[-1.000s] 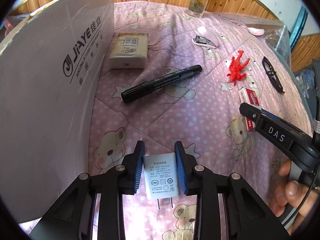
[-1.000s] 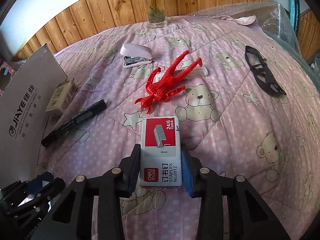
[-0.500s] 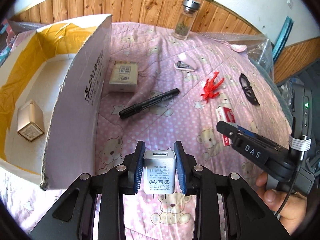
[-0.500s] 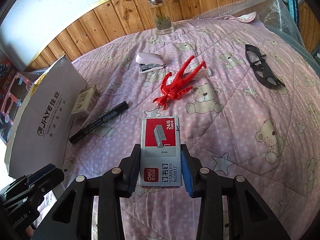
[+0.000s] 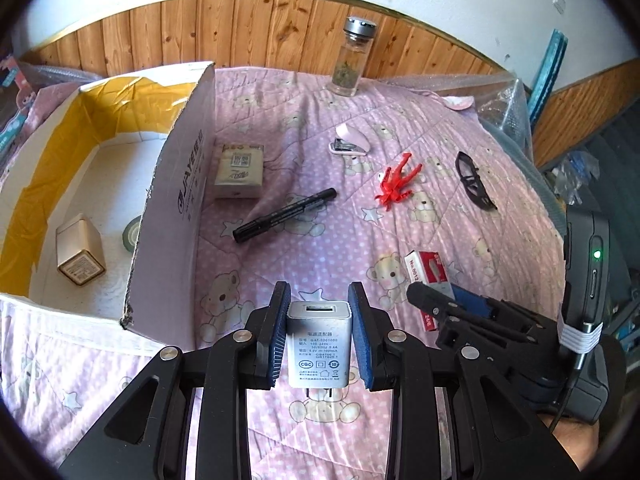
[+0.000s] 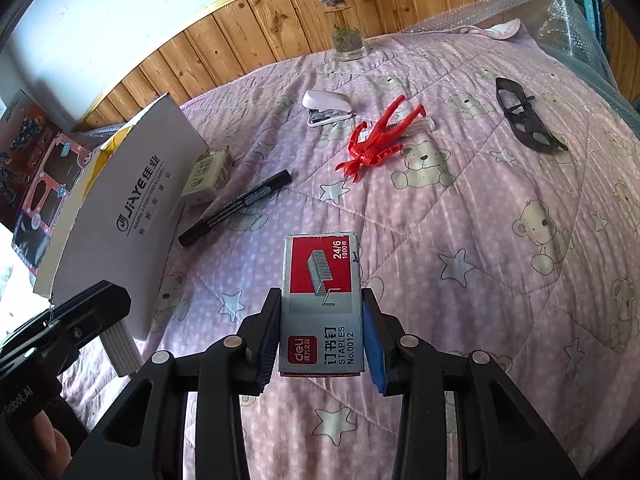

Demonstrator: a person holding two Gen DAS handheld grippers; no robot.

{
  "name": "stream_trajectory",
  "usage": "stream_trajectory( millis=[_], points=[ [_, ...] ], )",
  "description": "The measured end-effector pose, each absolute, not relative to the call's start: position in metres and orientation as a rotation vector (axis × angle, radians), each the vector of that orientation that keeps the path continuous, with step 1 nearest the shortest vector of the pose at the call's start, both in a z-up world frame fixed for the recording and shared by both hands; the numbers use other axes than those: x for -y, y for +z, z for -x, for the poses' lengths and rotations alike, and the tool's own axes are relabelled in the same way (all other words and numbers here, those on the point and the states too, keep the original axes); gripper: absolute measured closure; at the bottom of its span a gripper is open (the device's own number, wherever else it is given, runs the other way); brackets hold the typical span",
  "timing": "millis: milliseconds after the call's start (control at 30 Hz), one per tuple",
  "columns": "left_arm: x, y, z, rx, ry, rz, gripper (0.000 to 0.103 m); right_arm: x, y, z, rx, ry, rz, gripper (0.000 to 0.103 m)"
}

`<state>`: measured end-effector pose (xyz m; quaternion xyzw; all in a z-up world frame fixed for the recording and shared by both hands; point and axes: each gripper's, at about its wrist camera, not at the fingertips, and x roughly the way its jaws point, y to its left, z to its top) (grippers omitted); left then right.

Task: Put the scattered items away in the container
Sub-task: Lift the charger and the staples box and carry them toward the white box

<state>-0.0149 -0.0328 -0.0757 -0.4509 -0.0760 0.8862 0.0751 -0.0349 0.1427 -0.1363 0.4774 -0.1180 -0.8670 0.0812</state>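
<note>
My left gripper (image 5: 319, 308) is shut on a white power adapter (image 5: 319, 342) and holds it above the pink quilt, right of the open cardboard box (image 5: 172, 184). My right gripper (image 6: 321, 312) is shut on a red and grey staples box (image 6: 321, 300), lifted above the quilt; it shows at the right in the left wrist view (image 5: 425, 270). The cardboard box stands at the left in the right wrist view (image 6: 120, 216). On the quilt lie a black marker (image 5: 284, 215), a beige packet (image 5: 239, 170), a red figure (image 5: 396, 182), a pink stapler (image 5: 349, 144) and black glasses (image 5: 474, 180).
Inside the box lie a small beige carton (image 5: 80, 254) and a tape roll (image 5: 130, 234). A glass jar (image 5: 352, 60) stands at the far edge by the wooden wall. Bubble wrap (image 6: 568, 20) lies at the far right.
Both grippers have risen with their loads, so the views widened. The left view now looks into the box from above.
</note>
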Motion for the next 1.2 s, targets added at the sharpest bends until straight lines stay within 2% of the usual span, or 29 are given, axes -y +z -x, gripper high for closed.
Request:
stream_trajectory(
  millis=[567, 1200],
  points=[
    [0.059, -0.046, -0.019, 0.301, 2.691, 1.245, 0.073, -0.113, -0.113, -0.009, 0.267, -2.558, -1.383, 0.064],
    [0.122, -0.016, -0.037, 0.488, 2.749, 1.125, 0.073, -0.051, -0.071, -0.028, 0.143, -2.508, -1.292, 0.064]
  ],
)
